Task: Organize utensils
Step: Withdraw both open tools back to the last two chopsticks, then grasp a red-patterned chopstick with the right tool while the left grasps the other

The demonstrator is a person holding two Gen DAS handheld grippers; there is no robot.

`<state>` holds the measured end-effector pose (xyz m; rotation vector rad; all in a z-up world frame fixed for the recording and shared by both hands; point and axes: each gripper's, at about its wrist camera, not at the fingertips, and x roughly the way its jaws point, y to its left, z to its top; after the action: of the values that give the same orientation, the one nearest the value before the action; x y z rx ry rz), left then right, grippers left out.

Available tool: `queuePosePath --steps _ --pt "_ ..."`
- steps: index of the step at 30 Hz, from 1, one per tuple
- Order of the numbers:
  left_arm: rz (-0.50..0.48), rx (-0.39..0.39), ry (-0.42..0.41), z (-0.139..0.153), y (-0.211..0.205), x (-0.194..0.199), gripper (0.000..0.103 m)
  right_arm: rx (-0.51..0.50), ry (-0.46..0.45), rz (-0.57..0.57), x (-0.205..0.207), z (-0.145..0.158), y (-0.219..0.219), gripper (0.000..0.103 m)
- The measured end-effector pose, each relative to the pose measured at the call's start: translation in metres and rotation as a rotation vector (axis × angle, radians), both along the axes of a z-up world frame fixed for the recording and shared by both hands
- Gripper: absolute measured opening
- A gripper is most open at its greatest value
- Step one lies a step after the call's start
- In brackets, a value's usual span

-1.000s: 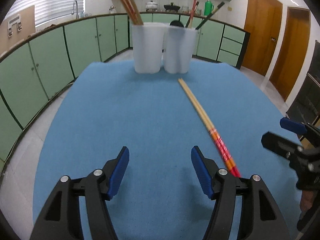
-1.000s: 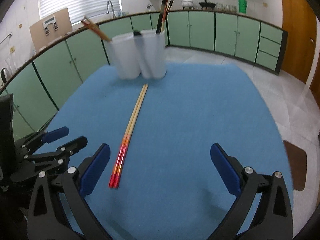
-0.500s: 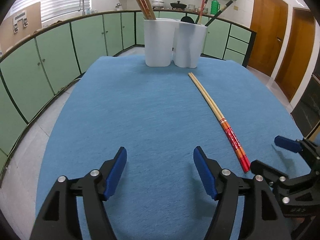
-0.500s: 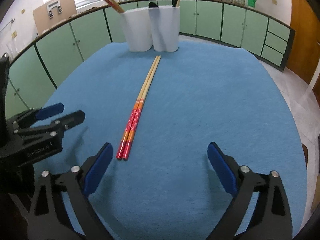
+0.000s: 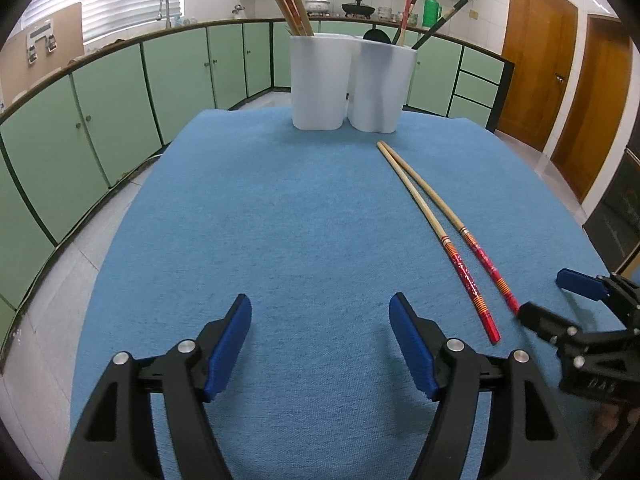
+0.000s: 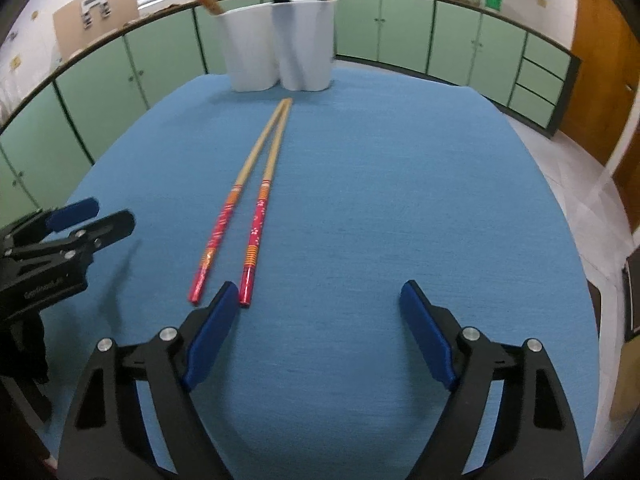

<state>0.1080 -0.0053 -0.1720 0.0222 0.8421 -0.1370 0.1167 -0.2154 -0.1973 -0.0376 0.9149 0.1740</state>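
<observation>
Two chopsticks [image 6: 256,200] lie on the blue table cover [image 6: 400,200], approx. mid-table, running near-to-far. Far ends (plain wood) touch each other just short of the white holder [image 6: 280,48]; near ends (red/orange pattern) are splayed apart in a narrow V. Holder stands at the far edge, two joined white compartments w/ other chopsticks and utensils sticking up out of both.

R gripper [image 6: 320,312] sits low over the cover at the near end of the pair. Its jaws have just been closing but are still wide apart, nothing between the pads. Its left finger [image 6: 212,332] is right at the red tip of the right-hand chopstick, tip just beside the pad; can't tell if touching. Other chopstick's tip lies just left of that finger, outside the jaws.

L gripper [image 5: 320,332] hovers over bare cover to the left of the chopsticks, jaws parted approx. mid-wide, having just opened a bit more, holding nothing. Chopsticks near it, not touching.
</observation>
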Motion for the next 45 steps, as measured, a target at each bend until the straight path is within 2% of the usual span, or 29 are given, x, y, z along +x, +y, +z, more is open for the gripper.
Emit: queuePosePath --steps 4,6,8,10,14,16,18,22,29,36,42,45 --pt "0.000 0.001 0.000 0.000 0.000 0.000 0.070 0.043 0.001 0.036 -0.005 0.001 0.003 0.070" --pt "0.003 -0.001 -0.002 0.000 0.000 0.000 0.070 0.031 -0.003 0.053 -0.006 0.000 0.010 0.065" --pt "0.004 -0.002 -0.003 0.000 0.001 0.000 0.070 0.008 -0.011 0.070 -0.007 0.000 0.017 0.057" --pt "0.004 -0.001 -0.002 0.000 0.001 0.000 0.070 0.013 -0.014 0.085 -0.007 0.001 0.020 0.044" --pt "0.001 0.003 0.001 -0.001 0.000 0.000 0.070 0.000 -0.019 0.101 -0.007 0.002 0.025 0.029" --pt "-0.004 -0.002 0.003 -0.001 -0.003 0.000 0.070 0.000 -0.018 0.114 -0.008 0.002 0.027 0.015" --pt "-0.012 -0.003 0.004 0.000 -0.006 -0.001 0.070 -0.003 -0.020 0.131 -0.009 0.002 0.031 0.007" --pt "-0.033 -0.014 0.000 0.002 -0.017 -0.003 0.070 0.012 -0.020 0.123 -0.010 0.002 0.028 0.005" --pt "-0.055 -0.059 -0.009 0.006 -0.038 -0.011 0.070 0.037 -0.021 0.024 -0.010 0.005 -0.008 0.005" --pt "-0.087 -0.095 0.039 -0.002 -0.066 -0.011 0.067 0.061 -0.028 -0.047 -0.012 0.005 -0.037 0.005" --pt "-0.095 -0.051 0.052 -0.008 -0.082 -0.010 0.059 0.065 -0.041 -0.044 -0.015 0.005 -0.041 0.005" --pt "-0.081 -0.026 0.046 -0.009 -0.084 -0.012 0.046 0.075 -0.037 -0.044 -0.014 0.004 -0.043 0.005"
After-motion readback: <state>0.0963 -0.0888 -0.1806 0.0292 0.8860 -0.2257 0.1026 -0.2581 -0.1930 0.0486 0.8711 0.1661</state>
